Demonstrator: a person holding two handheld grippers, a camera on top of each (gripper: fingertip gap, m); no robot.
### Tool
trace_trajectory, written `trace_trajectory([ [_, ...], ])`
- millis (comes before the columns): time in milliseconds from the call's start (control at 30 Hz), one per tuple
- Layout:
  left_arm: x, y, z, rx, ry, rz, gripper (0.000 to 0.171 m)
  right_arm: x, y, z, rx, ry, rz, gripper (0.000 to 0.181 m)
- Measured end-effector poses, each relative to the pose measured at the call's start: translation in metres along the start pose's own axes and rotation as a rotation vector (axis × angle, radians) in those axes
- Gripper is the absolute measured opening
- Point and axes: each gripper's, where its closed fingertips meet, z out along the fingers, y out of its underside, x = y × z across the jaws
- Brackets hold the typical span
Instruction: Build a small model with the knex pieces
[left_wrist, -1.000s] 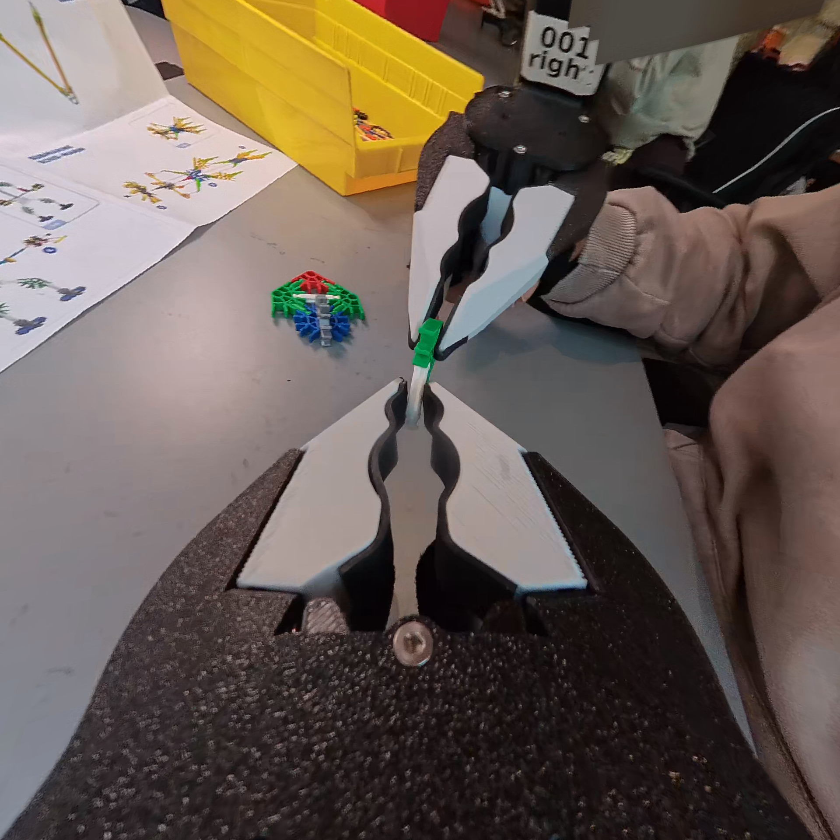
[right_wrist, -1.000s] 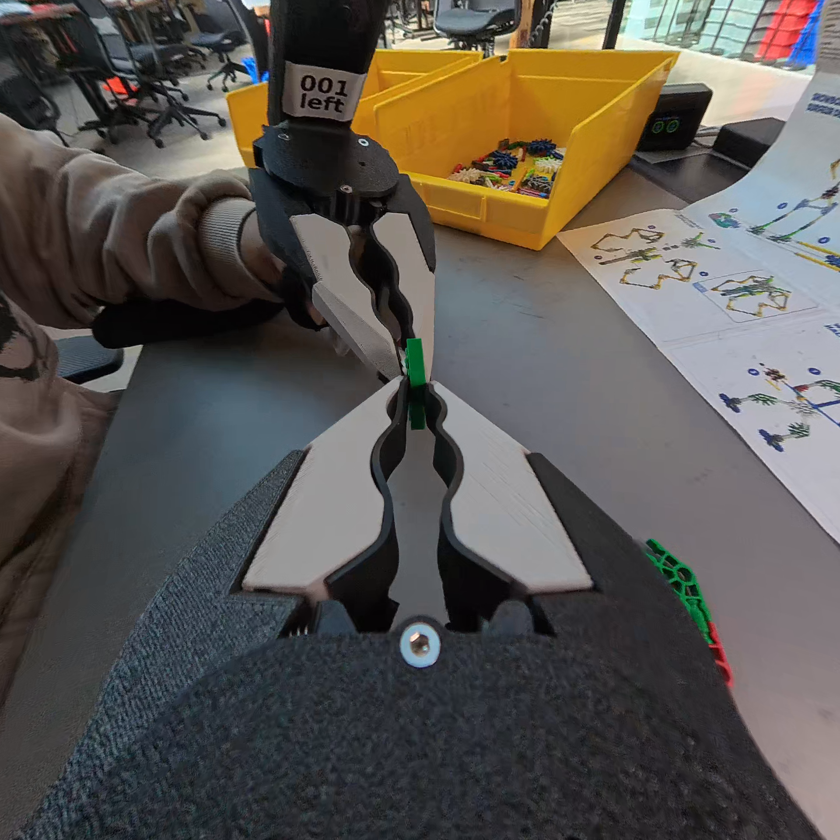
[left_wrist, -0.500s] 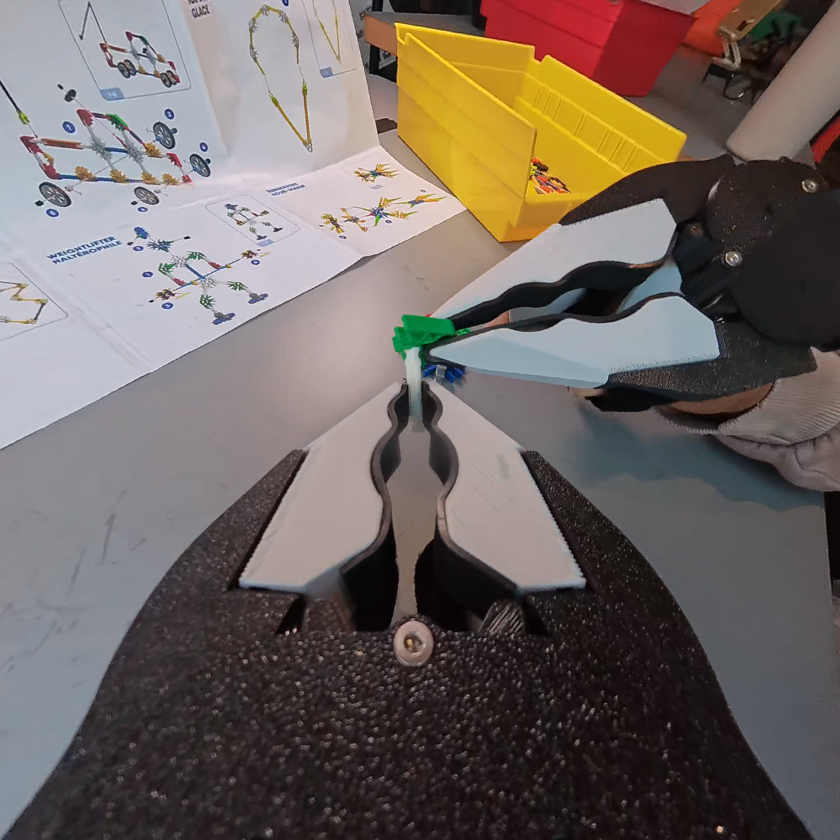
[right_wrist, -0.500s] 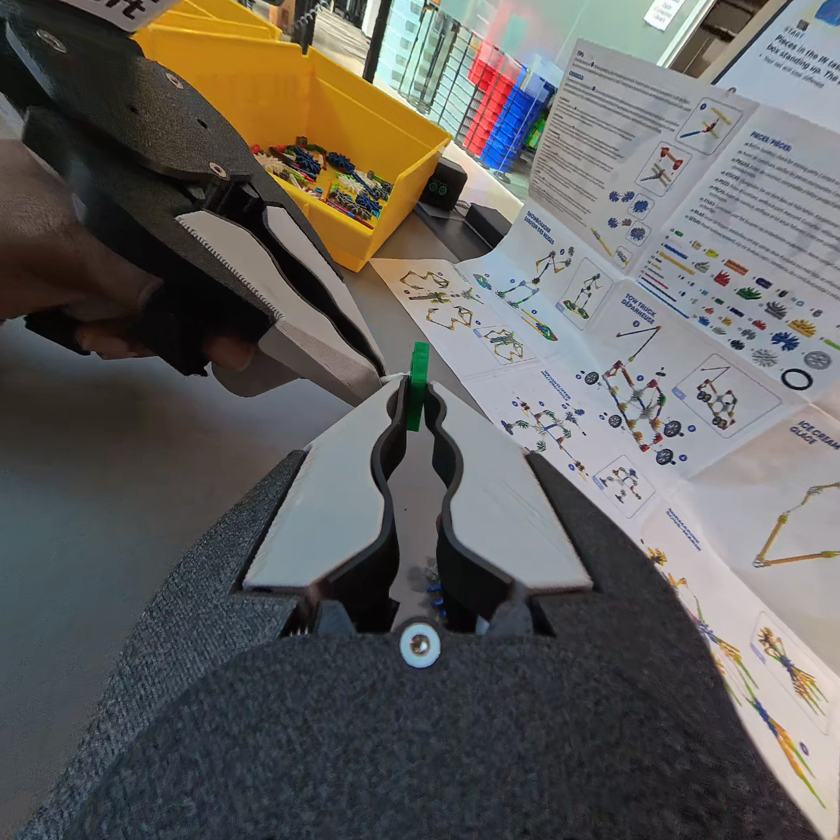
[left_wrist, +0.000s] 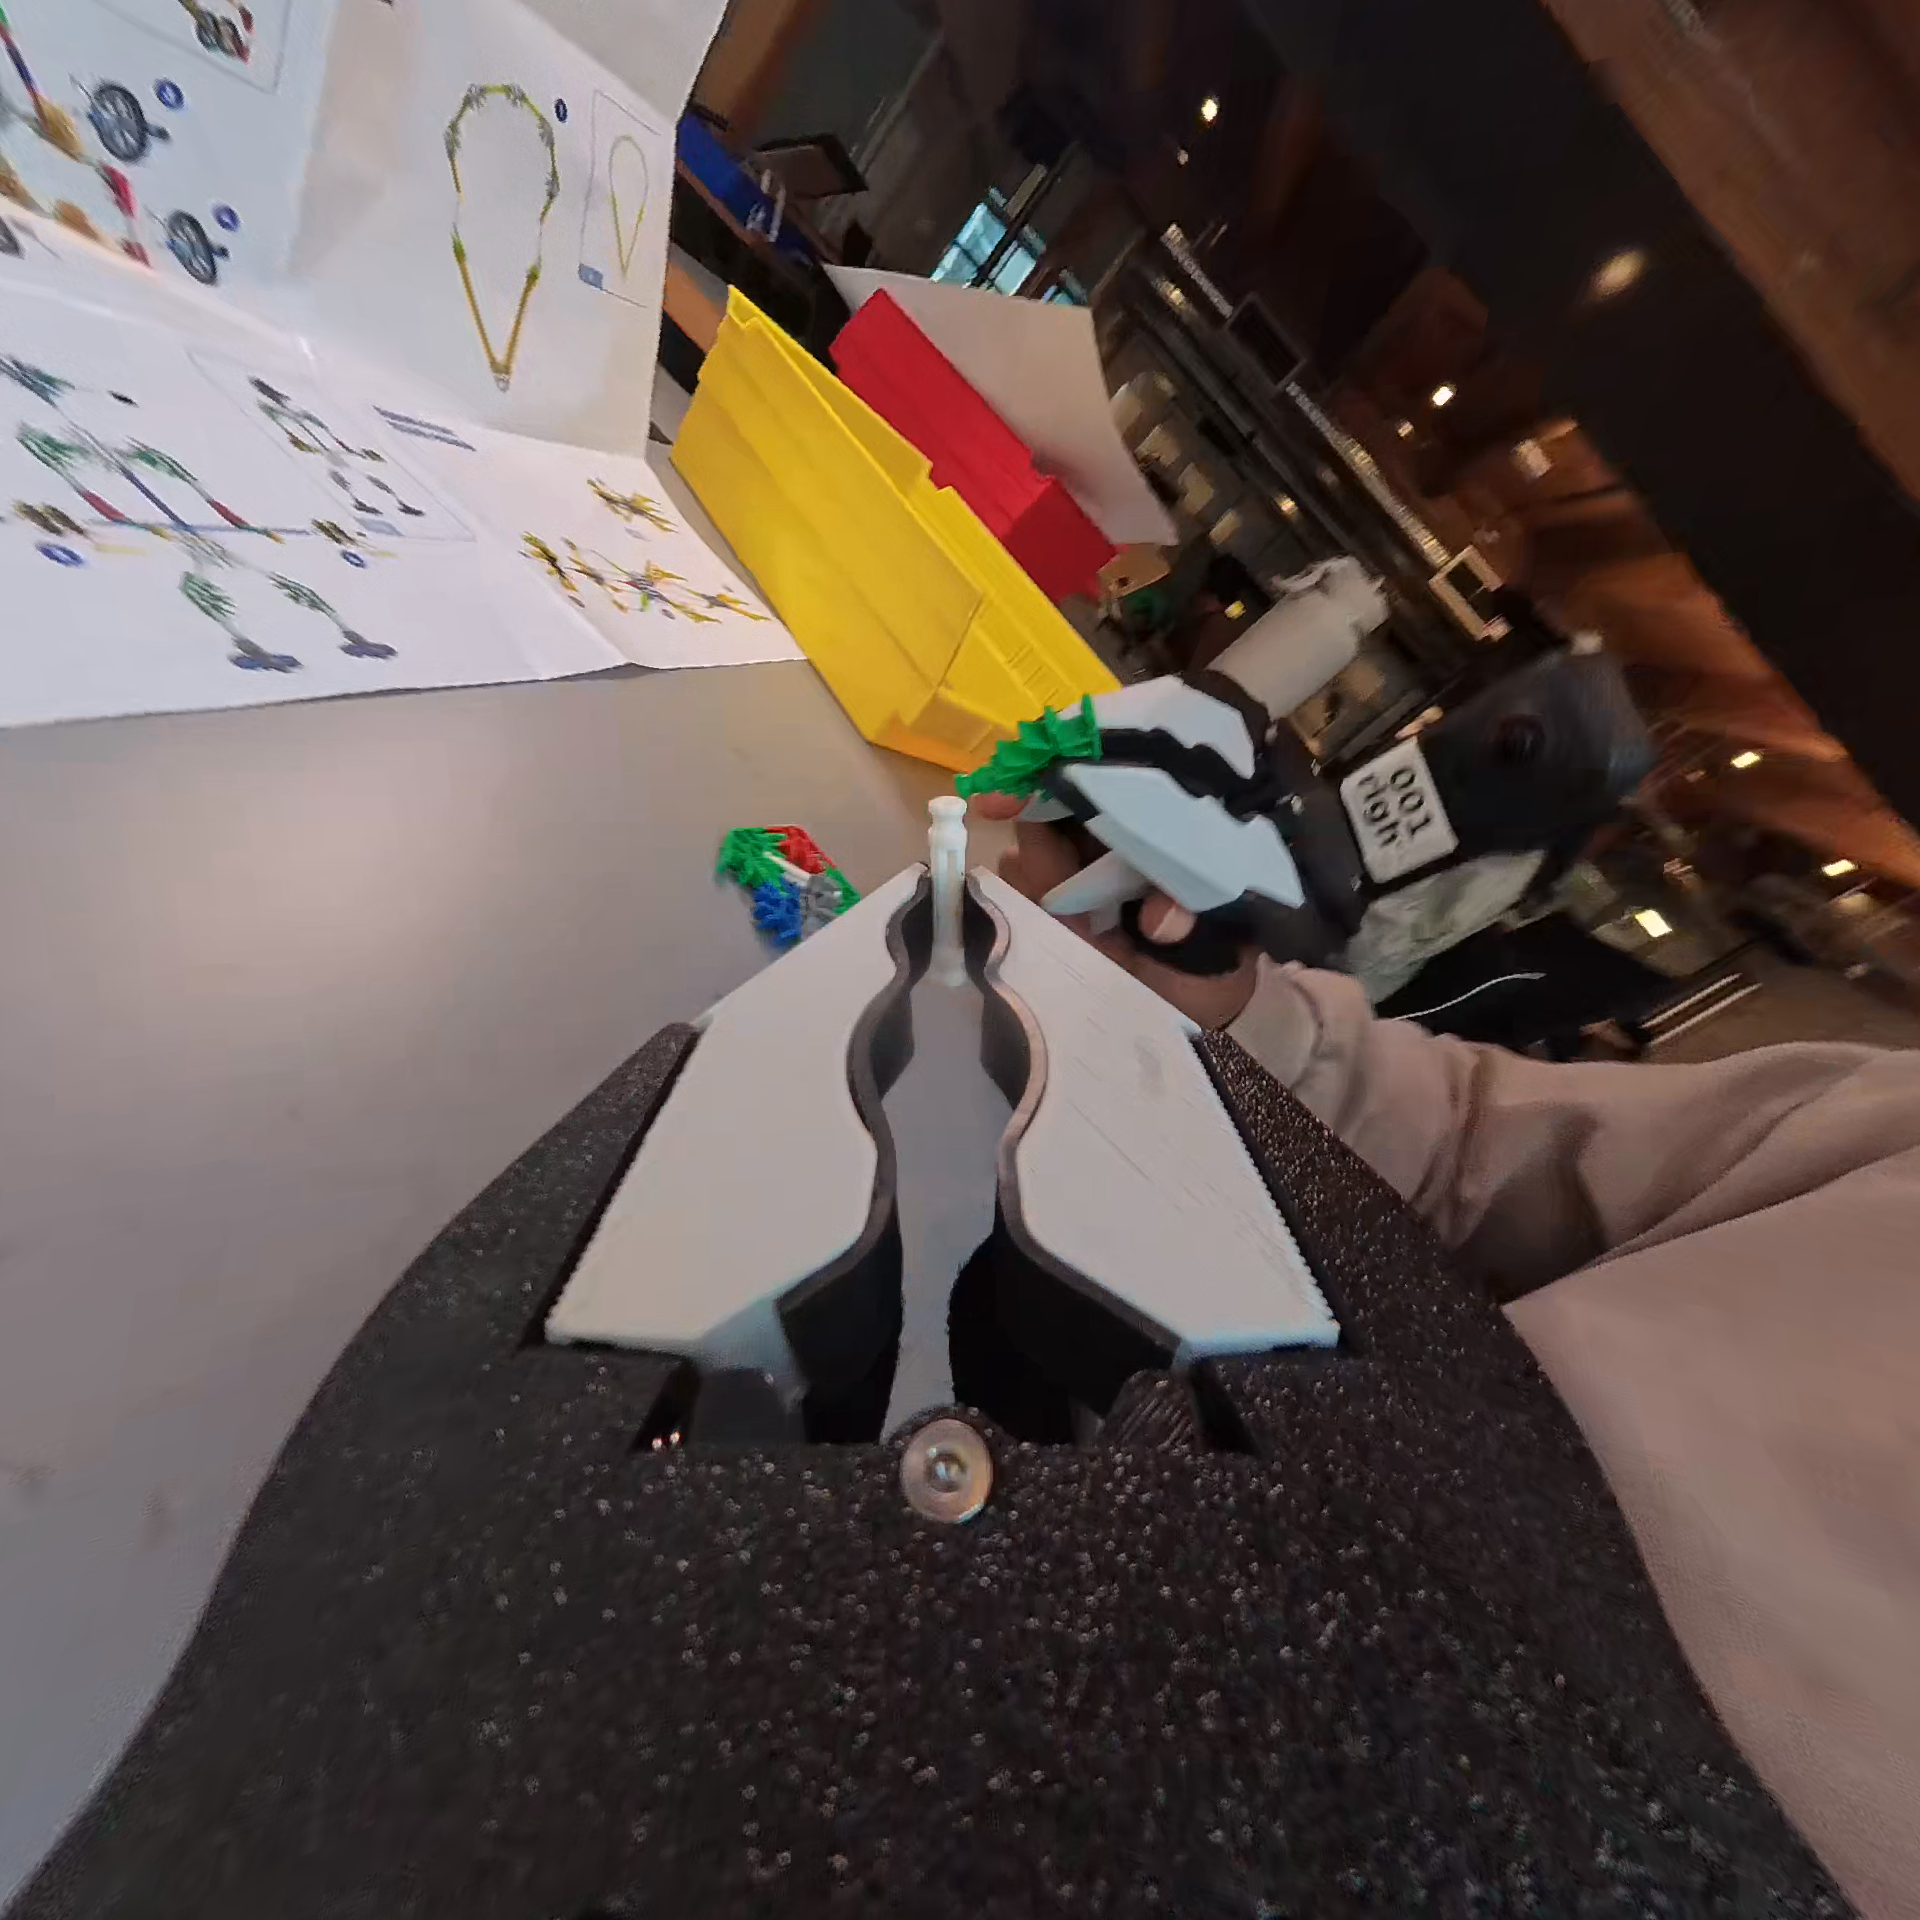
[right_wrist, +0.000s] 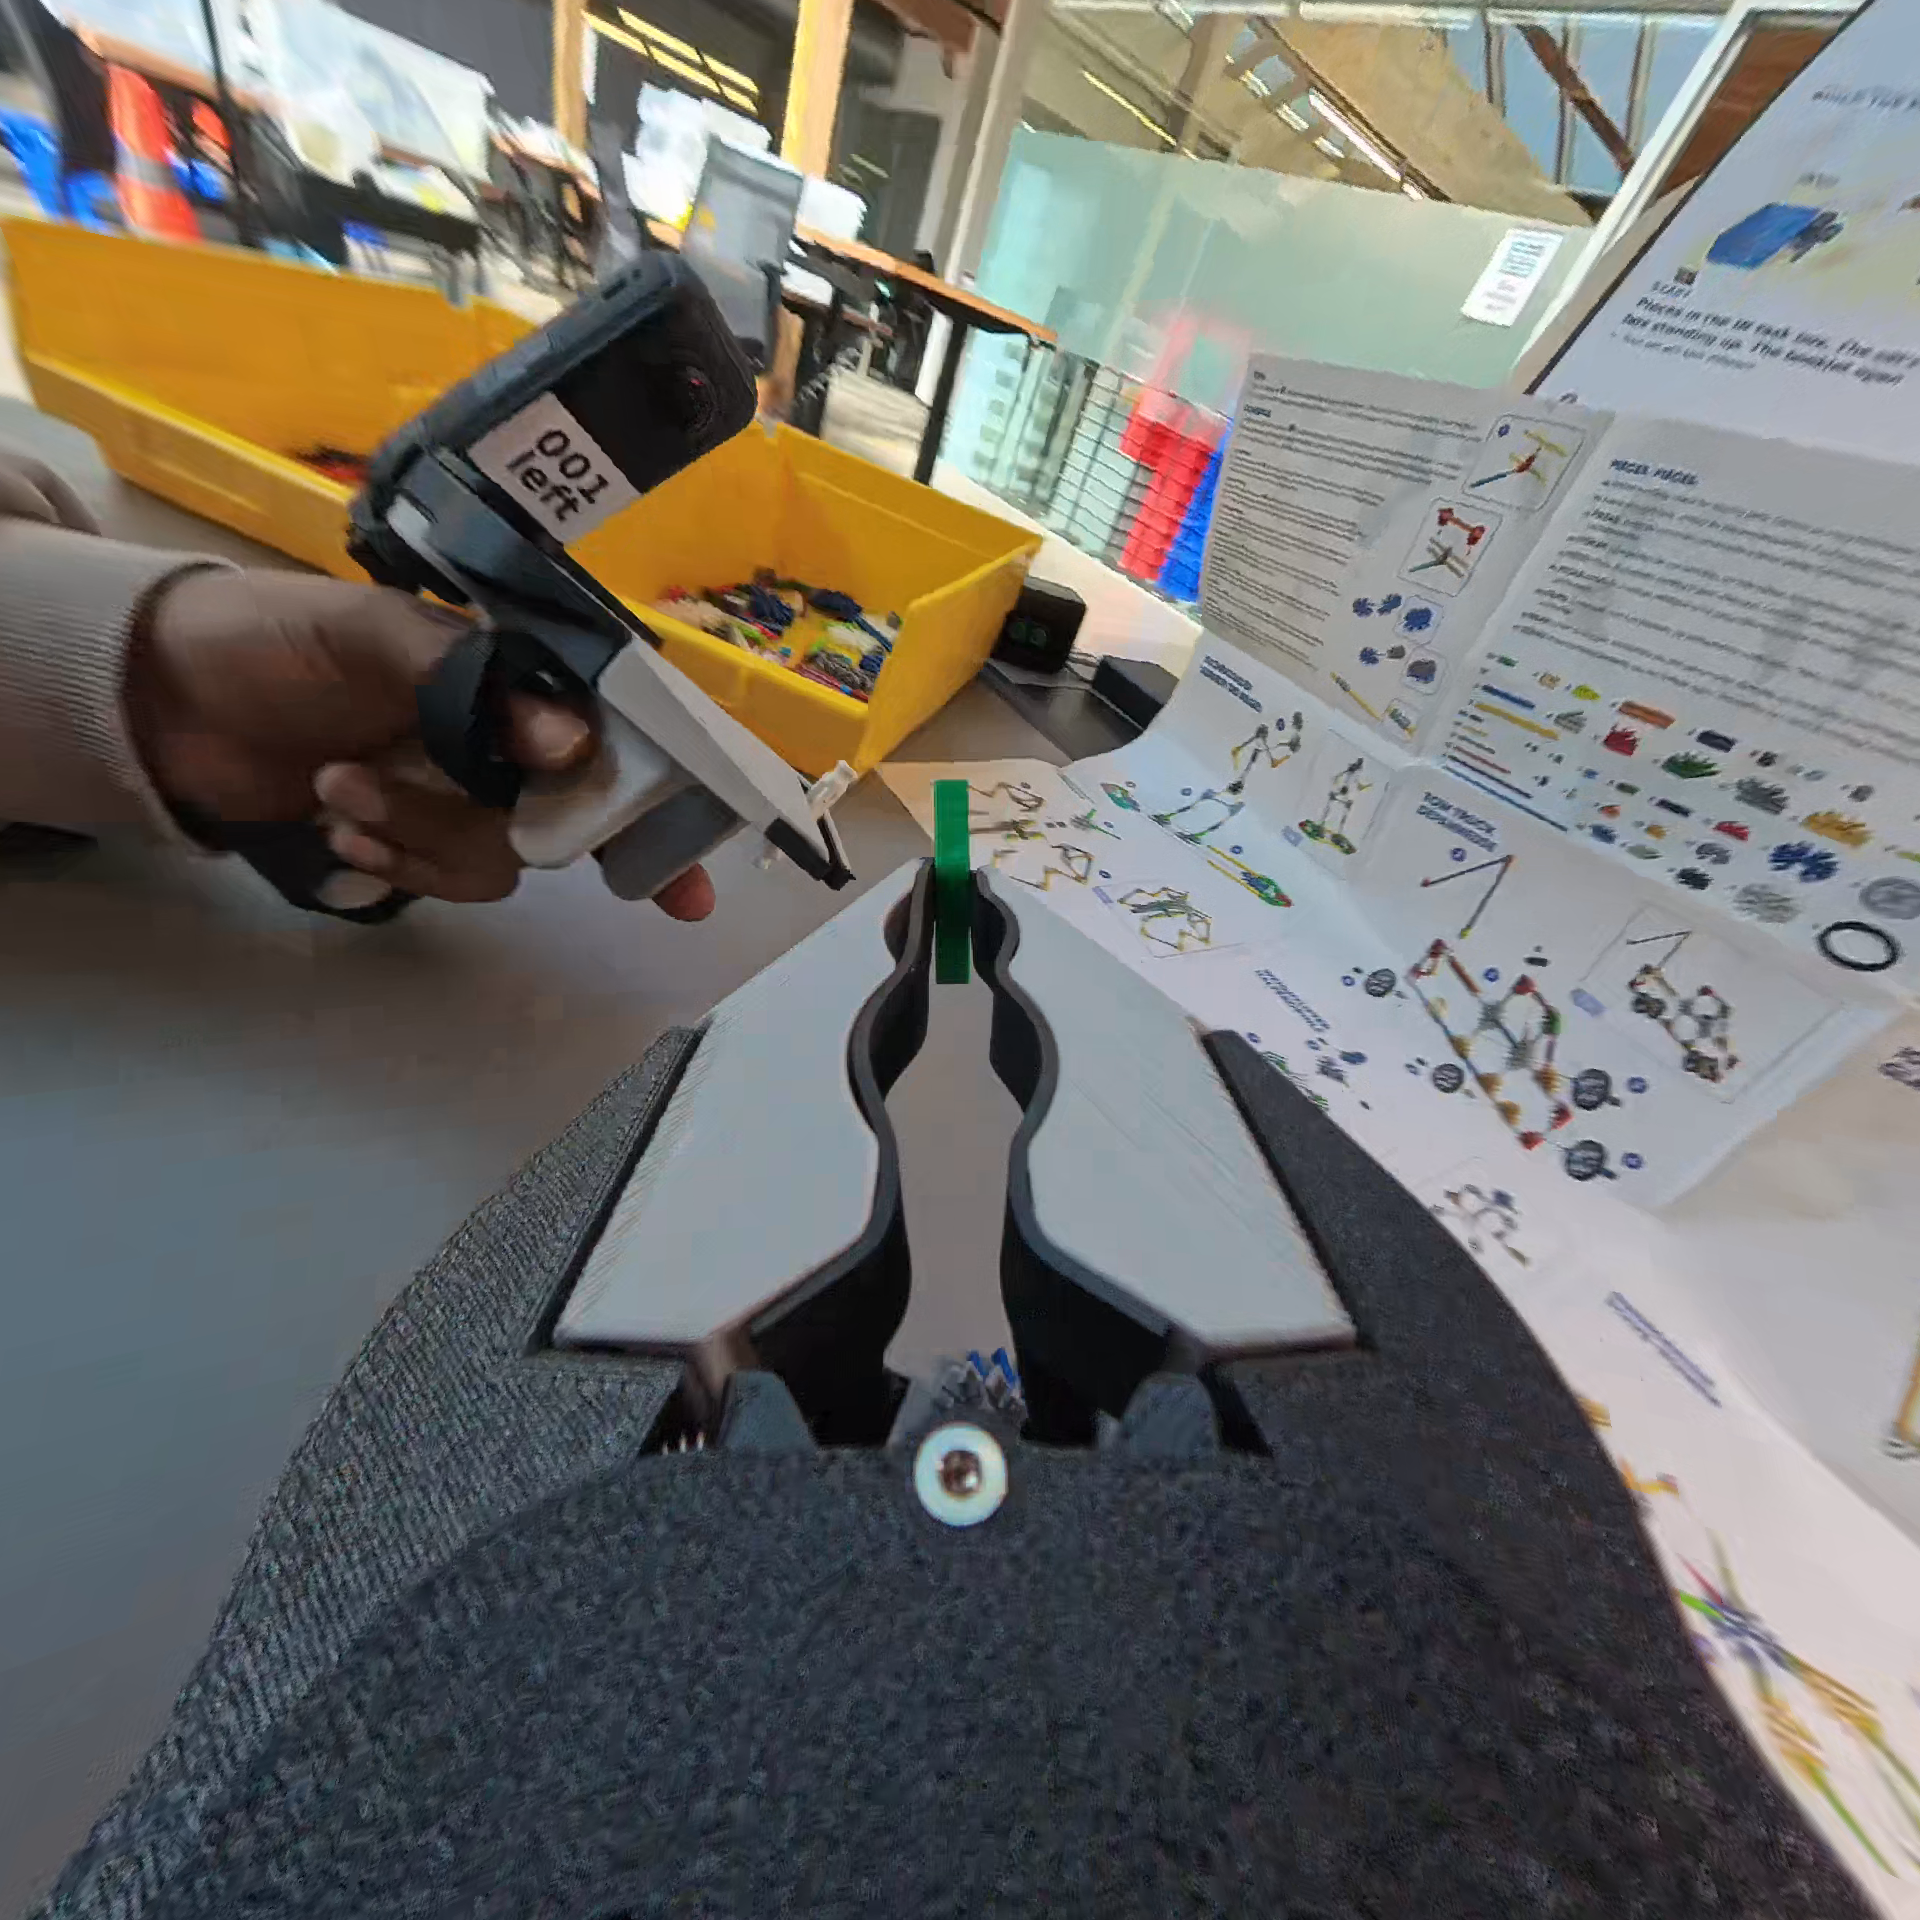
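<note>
Over the grey table (left_wrist: 312, 935), left gripper (left_wrist: 948, 883) pinches white rod (left_wrist: 947, 862); right gripper (right_wrist: 951, 883) clamps green connector (right_wrist: 951, 883) (apart).

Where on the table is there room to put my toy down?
The big bare patch of grey table lies left of the little colourful toy, below the paper sheet. It is crowded by the yellow bin, and where the left gripper with its white rod meets the right gripper with its green piece.
</note>
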Motion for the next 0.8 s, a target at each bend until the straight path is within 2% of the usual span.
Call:
trace_trajectory([
  [67, -0.01, 0.003, -0.004, -0.048, -0.099, 0.167, 0.003, 0.001, -0.004, -0.009, 0.072, -0.105, 0.137, 0.005],
  [200, -0.029, -0.009, -0.017, -0.067, -0.286, 0.425, 0.003, 0.014, 0.002, -0.016, 0.087, -0.107, 0.279, 0.005],
  [300, -0.035, -0.018, -0.026, -0.042, -0.35, 0.479, 0.003, 0.011, 0.006, -0.015, 0.031, -0.09, 0.211, 0.005],
  [400, -0.046, -0.032, -0.038, 0.015, -0.394, 0.428, 0.003, 0.001, 0.005, -0.014, 0.008, -0.086, 0.145, 0.005],
  [467, -0.06, -0.051, -0.057, 0.041, -0.491, 0.475, 0.003, -0.005, 0.006, -0.014, -0.011, -0.093, 0.127, 0.005],
  [567, -0.077, -0.113, -0.117, 0.071, -0.784, 0.668, 0.003, -0.003, 0.006, -0.016, -0.029, -0.063, 0.071, 0.005],
  [600, -0.082, -0.135, -0.14, 0.048, -0.88, 0.719, 0.003, 0.0, 0.005, -0.017, -0.027, -0.047, 0.064, 0.005],
  [633, -0.09, -0.152, -0.161, -0.027, -0.962, 0.736, 0.003, 0.003, 0.004, -0.018, -0.023, -0.036, 0.069, 0.005],
  [733, -0.124, -0.181, -0.213, -0.291, -1.113, 0.708, 0.003, 0.012, 0.0, -0.022, -0.005, -0.015, 0.099, 0.005],
  [800, -0.142, -0.189, -0.235, -0.43, -1.144, 0.745, 0.003, 0.016, -0.002, -0.025, 0.0, -0.003, 0.101, 0.005],
])
